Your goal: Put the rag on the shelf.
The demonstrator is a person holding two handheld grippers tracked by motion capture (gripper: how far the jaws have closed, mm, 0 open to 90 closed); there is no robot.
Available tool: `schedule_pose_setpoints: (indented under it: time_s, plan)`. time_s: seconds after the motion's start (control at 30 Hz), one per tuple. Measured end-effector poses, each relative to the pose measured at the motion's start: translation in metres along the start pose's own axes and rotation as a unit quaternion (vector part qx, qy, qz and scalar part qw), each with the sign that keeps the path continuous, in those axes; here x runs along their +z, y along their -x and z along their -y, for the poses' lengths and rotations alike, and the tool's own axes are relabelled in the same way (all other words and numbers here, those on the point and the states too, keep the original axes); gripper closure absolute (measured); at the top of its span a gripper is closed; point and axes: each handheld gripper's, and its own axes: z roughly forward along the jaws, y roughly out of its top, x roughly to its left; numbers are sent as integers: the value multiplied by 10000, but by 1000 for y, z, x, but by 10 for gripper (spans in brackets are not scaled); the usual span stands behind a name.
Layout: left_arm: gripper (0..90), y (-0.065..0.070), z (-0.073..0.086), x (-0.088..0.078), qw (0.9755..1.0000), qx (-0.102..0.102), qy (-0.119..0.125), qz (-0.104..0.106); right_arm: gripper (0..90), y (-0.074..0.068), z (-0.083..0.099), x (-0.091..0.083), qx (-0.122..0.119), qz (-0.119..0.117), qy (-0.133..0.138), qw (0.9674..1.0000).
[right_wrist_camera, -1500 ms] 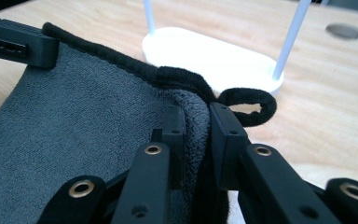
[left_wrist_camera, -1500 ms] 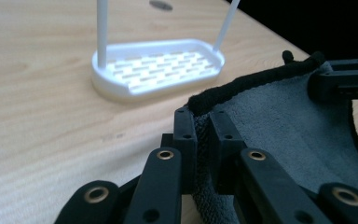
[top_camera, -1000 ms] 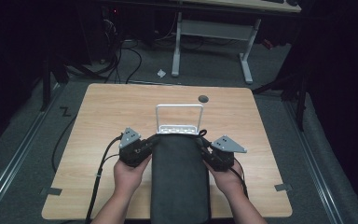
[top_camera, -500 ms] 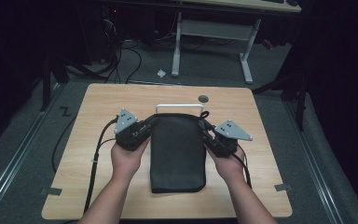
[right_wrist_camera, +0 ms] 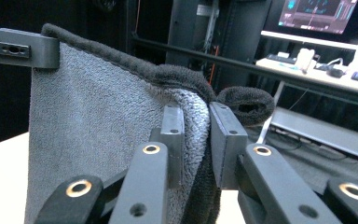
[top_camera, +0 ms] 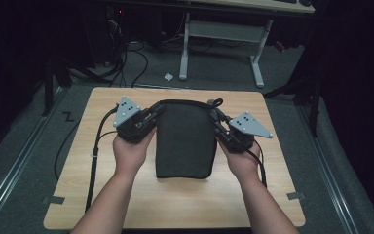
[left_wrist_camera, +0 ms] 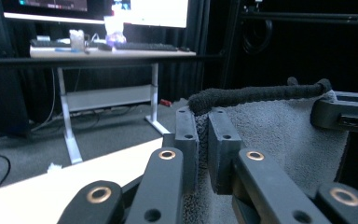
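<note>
— Dark room all around, and a light wooden tabletop (top_camera: 126, 204) is sitting in the middle. What are the tools doing?

— Left tool (top_camera: 148, 118) is pinching one top corner of the dark grey towel (top_camera: 185, 141). Its jaws are pressed together on the thick hem. Right tool (top_camera: 217, 122) is pinching the other top corner the same way.

— Can you see the pinch up close?

— Yes. In the left gripper view the left tool (left_wrist_camera: 203, 135) is squeezing the fuzzy towel (left_wrist_camera: 279, 135) edge between its pads. In the right gripper view the right tool (right_wrist_camera: 193, 135) is squeezing the towel (right_wrist_camera: 98, 140) too, and a little loop is sticking out beside it.

— Where is the towel?

— It is hanging between the two tools, above the tabletop. Its top edge is running straight across from one tool to the other. Its long side is hanging down toward the person, and the bottom edge is near the wood, but I cannot tell if it is touching.

— Which hand is nearer to it?

— Both are the same. Each one is holding its own corner, so the towel is sitting right in the middle.

— So what matters next?

— I think both tools need to be moving together, so the top edge is staying level and flat.
</note>
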Motion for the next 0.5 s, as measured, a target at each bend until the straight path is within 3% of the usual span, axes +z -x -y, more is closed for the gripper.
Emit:
schedule_pose_setpoints:
  time_s: [0.27,0.5]
  plan:
    - [842,2,-23,-2,9996,181,225,34,778,6,-25,-3,-49,35,234,9997]
    - [842,-3,-34,2,9991,343,250,-2,779,9,-35,1,-65,42,298,9995]
